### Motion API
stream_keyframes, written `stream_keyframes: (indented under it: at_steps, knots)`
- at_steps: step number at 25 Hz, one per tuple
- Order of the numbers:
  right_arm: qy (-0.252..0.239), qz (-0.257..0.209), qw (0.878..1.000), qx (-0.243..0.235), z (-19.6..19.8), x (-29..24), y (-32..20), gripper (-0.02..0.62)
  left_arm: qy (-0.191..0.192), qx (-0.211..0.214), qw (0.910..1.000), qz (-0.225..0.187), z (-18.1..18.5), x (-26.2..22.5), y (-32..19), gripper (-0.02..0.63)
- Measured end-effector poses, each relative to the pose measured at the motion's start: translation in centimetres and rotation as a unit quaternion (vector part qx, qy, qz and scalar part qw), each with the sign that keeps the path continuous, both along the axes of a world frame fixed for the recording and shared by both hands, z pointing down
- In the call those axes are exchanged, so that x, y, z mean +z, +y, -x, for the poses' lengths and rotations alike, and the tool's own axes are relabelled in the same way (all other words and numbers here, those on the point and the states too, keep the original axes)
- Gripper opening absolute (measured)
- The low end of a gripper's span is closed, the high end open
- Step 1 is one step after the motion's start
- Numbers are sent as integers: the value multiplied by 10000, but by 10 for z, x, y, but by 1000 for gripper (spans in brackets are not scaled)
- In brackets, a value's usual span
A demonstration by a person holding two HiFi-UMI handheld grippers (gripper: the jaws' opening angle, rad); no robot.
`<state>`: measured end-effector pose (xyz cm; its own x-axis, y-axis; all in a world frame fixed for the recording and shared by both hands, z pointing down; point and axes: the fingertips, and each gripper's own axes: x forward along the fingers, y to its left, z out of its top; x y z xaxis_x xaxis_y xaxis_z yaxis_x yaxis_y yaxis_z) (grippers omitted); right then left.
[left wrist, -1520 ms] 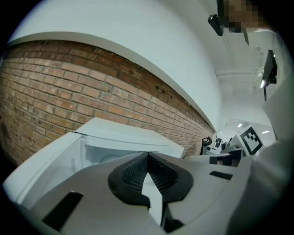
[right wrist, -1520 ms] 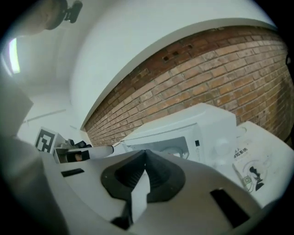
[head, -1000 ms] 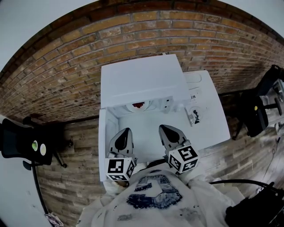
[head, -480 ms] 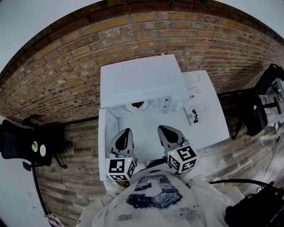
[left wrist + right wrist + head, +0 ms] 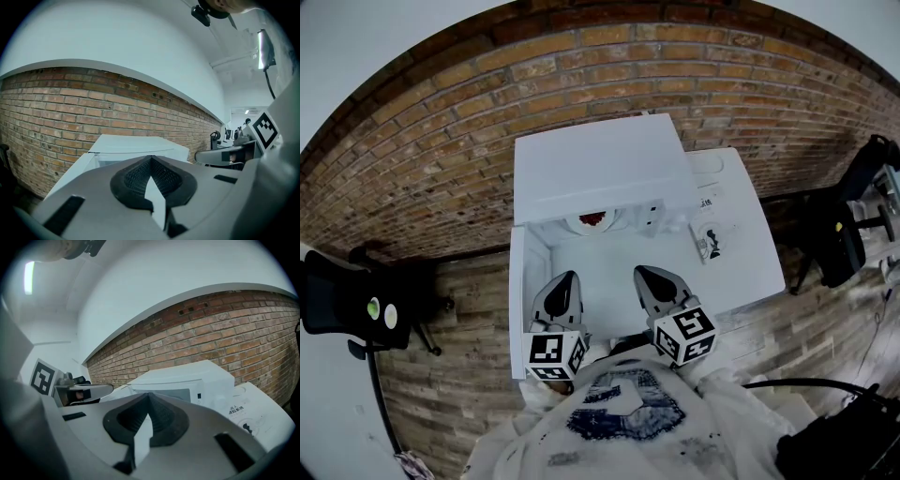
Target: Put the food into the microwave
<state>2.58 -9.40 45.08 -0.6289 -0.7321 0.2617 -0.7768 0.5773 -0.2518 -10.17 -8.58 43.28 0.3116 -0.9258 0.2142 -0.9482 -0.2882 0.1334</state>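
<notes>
A white microwave (image 5: 600, 173) stands on a white table (image 5: 750, 272) against a brick wall (image 5: 581, 56). Its door (image 5: 517, 300) is swung out along the left side, toward 7 o'clock in the head view. The food (image 5: 593, 221), a red-topped heap on a white dish (image 5: 581, 226), sits just inside the open cavity under the front edge of the microwave's top. Both grippers hang low in that view, close to the person's printed shirt (image 5: 623, 412), over the bare table in front of the opening and well apart from the food. The left gripper (image 5: 565, 277) has its jaws pressed together tip to tip with nothing between them. From it the food lies at about 1 o'clock, further in toward the wall. The right gripper (image 5: 643, 272) is likewise fully closed and empty, its dark pads meeting in a point. From it the food lies at about 11 o'clock. The two grippers sit side by side, near each other but not touching, and both point at the microwave front. On the table to the right of the microwave, at roughly 2 o'clock from the right gripper, lies a printed label (image 5: 710, 240). A black chair (image 5: 839, 234) stands off the table's right end at 3 o'clock.
</notes>
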Motion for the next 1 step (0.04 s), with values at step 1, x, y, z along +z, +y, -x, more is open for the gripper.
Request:
stream_keyframes:
  at_steps: [1]
  knots:
    - [4,2,10000,2,0,0,1,12,8,4,10000,-1,0,0,1,8]
